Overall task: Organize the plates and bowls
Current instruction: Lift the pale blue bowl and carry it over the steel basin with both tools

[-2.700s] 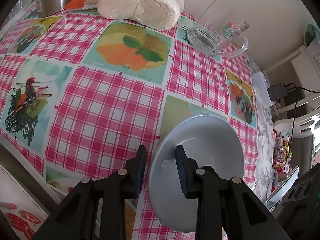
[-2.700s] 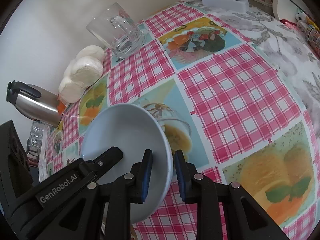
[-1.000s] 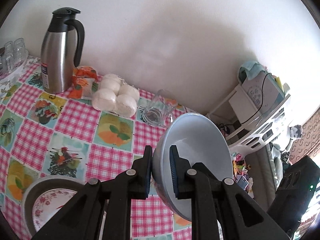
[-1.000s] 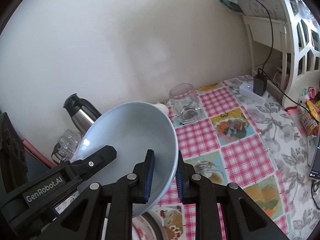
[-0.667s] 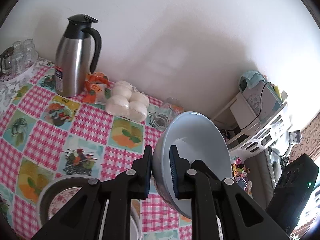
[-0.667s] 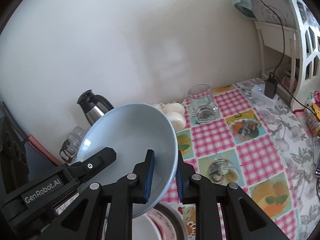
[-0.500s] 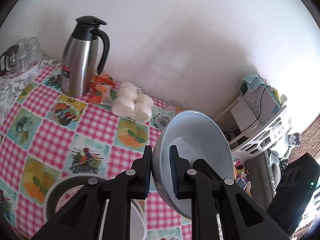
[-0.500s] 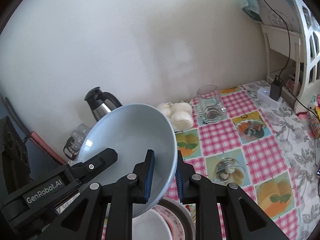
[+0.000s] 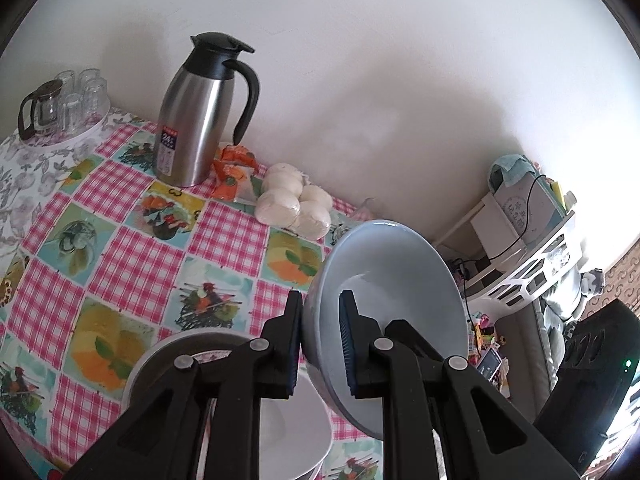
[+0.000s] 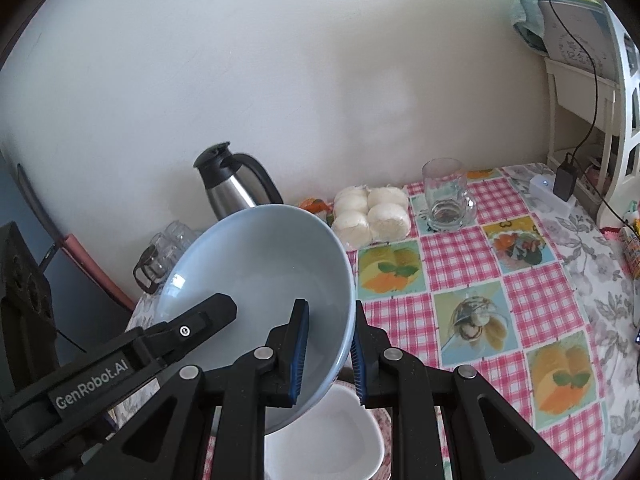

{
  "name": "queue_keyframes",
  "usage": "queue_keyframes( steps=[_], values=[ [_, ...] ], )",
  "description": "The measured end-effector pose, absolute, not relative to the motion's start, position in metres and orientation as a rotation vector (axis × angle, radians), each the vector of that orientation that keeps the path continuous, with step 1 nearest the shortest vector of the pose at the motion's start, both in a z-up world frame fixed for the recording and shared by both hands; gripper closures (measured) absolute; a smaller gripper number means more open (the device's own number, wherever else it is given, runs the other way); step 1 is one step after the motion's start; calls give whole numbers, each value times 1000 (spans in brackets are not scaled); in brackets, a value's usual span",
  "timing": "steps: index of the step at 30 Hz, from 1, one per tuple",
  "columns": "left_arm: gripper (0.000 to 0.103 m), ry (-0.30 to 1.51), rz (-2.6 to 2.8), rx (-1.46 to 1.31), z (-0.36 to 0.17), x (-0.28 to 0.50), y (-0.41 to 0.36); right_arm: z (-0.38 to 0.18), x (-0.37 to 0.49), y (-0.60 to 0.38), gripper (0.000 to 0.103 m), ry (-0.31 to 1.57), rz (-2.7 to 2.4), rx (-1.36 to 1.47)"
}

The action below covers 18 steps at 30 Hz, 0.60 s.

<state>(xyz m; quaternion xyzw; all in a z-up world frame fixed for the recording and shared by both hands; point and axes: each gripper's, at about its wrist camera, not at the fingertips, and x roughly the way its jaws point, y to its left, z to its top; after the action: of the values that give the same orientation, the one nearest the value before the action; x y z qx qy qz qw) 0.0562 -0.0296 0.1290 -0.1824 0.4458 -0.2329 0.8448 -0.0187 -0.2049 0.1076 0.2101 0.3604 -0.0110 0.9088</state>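
Both grippers now hold the pale blue bowl [image 9: 384,320] high above the tabletop [image 9: 132,256], where seconds ago it sat on the cloth. The left gripper [image 9: 320,344] has its fingers closed on one side of the rim, the right gripper [image 10: 330,354] pinching the opposite side. The bowl hangs tilted over the stacked dishes [image 10: 324,440] at the tabletop's near edge, so lowering it onto that stack looks like the next step.

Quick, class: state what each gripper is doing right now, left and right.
Left gripper: shut on the rim of the light blue bowl.
Right gripper: shut on the opposite rim of the same bowl.
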Motion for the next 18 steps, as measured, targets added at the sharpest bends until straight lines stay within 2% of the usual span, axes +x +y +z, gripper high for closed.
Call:
queue_keyframes(
  steps=[18],
  values=[
    [85, 1010, -463, -350, 95, 32, 8, 70, -42, -167, 80, 843, 25, 392]
  ],
)
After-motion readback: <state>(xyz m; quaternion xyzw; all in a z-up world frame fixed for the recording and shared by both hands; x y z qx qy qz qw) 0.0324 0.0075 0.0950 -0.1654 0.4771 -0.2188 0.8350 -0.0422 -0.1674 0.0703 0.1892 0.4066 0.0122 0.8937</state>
